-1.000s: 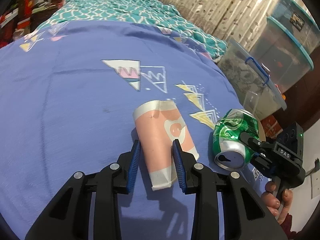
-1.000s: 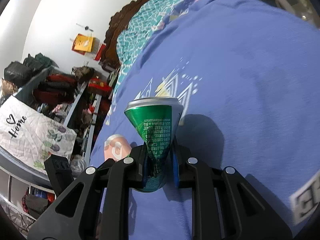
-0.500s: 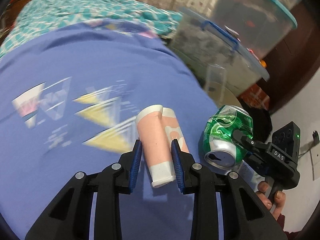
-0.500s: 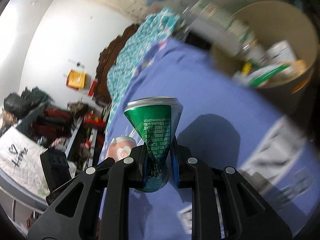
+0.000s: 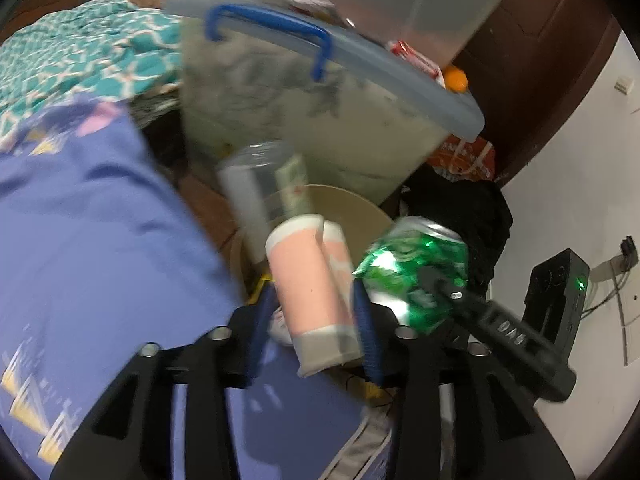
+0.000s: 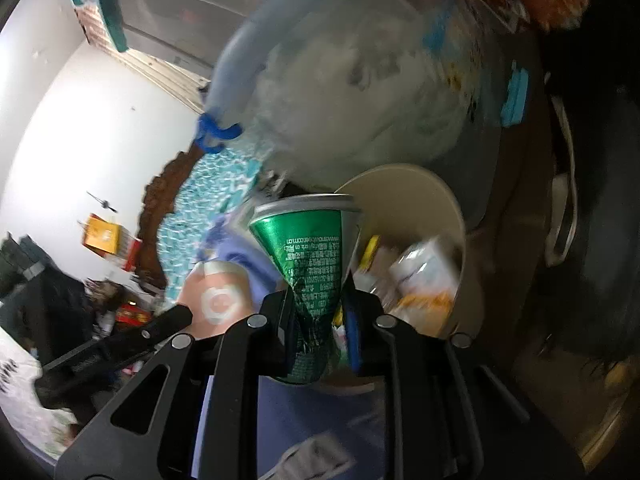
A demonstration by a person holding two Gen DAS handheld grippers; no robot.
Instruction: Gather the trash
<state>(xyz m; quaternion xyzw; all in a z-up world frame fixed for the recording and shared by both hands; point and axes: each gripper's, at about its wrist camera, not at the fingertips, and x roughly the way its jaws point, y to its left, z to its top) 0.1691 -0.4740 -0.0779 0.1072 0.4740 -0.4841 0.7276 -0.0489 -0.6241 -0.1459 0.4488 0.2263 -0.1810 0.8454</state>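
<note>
A pink paper cup [image 5: 312, 288] lies between the fingers of my left gripper [image 5: 312, 300], over the near rim of a beige round bin [image 5: 360, 212]. The left jaws are opening, and a gap shows between the left pad and the cup. My right gripper [image 6: 319, 304] holds a crushed green can [image 6: 308, 256] by its pinched end above the same bin [image 6: 404, 172]. Its jaws are just starting to open, with the can still between the pads. The can [image 5: 412, 272] sits close to the cup's right in the left wrist view.
The bin holds cartons [image 6: 424, 276] and wrappers, and a clear plastic cup [image 5: 260, 188] stands at its far side. A lidded storage box [image 5: 320, 112] with a blue handle rises right behind it. The bed's purple sheet [image 5: 80, 248] ends just left of the bin.
Both grippers swung right, off the bed and over the bin, carrying the cup and the can. The left jaws have spread away from the cup.
</note>
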